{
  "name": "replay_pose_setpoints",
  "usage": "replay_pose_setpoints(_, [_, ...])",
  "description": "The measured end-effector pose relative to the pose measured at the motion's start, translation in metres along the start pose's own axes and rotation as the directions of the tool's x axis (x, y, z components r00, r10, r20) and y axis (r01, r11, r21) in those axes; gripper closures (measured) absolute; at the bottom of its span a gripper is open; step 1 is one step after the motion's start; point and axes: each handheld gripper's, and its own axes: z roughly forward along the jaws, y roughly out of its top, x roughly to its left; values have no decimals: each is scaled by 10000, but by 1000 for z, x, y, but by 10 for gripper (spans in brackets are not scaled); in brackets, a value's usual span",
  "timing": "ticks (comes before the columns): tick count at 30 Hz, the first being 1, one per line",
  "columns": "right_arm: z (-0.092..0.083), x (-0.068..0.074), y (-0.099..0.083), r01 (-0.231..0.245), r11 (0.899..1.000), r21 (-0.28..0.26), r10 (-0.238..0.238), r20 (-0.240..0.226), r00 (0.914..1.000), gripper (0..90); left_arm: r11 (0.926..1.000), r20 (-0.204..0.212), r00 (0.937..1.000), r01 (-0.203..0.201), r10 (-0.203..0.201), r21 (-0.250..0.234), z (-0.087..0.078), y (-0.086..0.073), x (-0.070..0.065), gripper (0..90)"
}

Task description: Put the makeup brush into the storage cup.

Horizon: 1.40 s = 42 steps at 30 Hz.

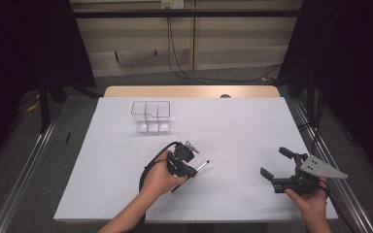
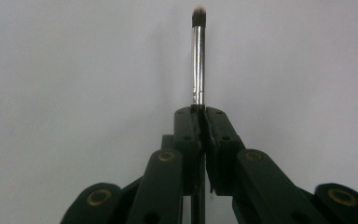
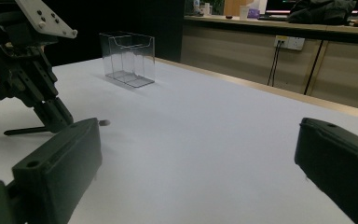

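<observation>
The left gripper [image 2: 200, 112] has its jaws clamped on a brush [image 2: 198, 56], gripping the handle just below the silver ferrule. The ferrule and dark bristle tip stick straight out past the jaws over the white bench [image 2: 74, 70]. In the high view the left gripper [image 1: 190, 171] points down and to the right near the middle of the bench [image 1: 252, 126], with the brush [image 1: 203, 165] low over the surface, its tip toward the right. The right gripper view shows the dark handle end running out behind the jaws, close to the bench top.

The right gripper [image 1: 274, 162] sits well apart at the right side, jaws wide apart with nothing between them.

A clear box [image 1: 150, 116] with compartments stands toward the far edge, well apart from both grippers.
</observation>
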Motion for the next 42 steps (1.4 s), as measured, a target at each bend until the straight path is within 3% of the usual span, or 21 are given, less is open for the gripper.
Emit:
replay_pose_setpoints(4, [0,0,0,3,10000,-6,-3,6,10000,4,9978,99,9999,57,-50,-668,-4,-1,4,842])
replay_pose_setpoints(7, [0,0,0,1,10000,1,-1,7,10000,4,9919,137,9994,327,-313,-1227,-6,-2,5,842])
replay_pose_setpoints(9, [0,0,0,2,10000,-2,-2,-4,10000,4,9883,43,9997,243,-239,-1508,-9,-3,6,842])
replay_pose_setpoints(14, [0,0,0,-1,10000,-4,1,7,10000,4,9712,-169,9995,233,-281,-2371,-14,-3,6,842])
replay_pose_setpoints(17, [0,0,0,-2,10000,4,2,15,10000,4,9551,-234,9991,263,-347,-2951,-17,-5,6,842])
replay_pose_setpoints(19, [0,0,0,5,10000,31,-5,22,10000,4,9487,-224,9991,261,-349,-3150,-18,-5,6,842])
replay_pose_setpoints(21, [0,0,0,14,10000,33,-14,14,10000,4,9470,-287,9991,219,-328,-3205,-18,-5,7,842])
replay_pose_setpoints(25, [0,0,0,25,10000,28,-25,-6,10000,4,9330,-159,9987,405,-494,-3576,-19,-7,8,842])
replay_pose_setpoints(29, [0,0,0,37,10000,20,-37,-4,10000,3,9136,-246,9982,408,-555,-4045,-22,-8,8,842])
replay_pose_setpoints(35, [0,1,0,36,10000,11,-36,-12,10000,3,8738,-273,9974,457,-673,-4842,-27,-10,9,842])
replay_pose_setpoints(36, [0,1,0,36,10000,11,-36,-12,10000,3,8738,-273,9974,457,-673,-4842,-27,-10,9,841])
replay_pose_setpoints(40, [0,1,0,29,10000,11,-29,-15,10000,3,8560,-289,9964,538,-800,-5142,-30,-10,10,842])
replay_pose_setpoints(42, [0,1,0,26,10000,14,-26,-4,10000,3,8403,-268,9963,543,-816,-5394,-31,-11,9,842])
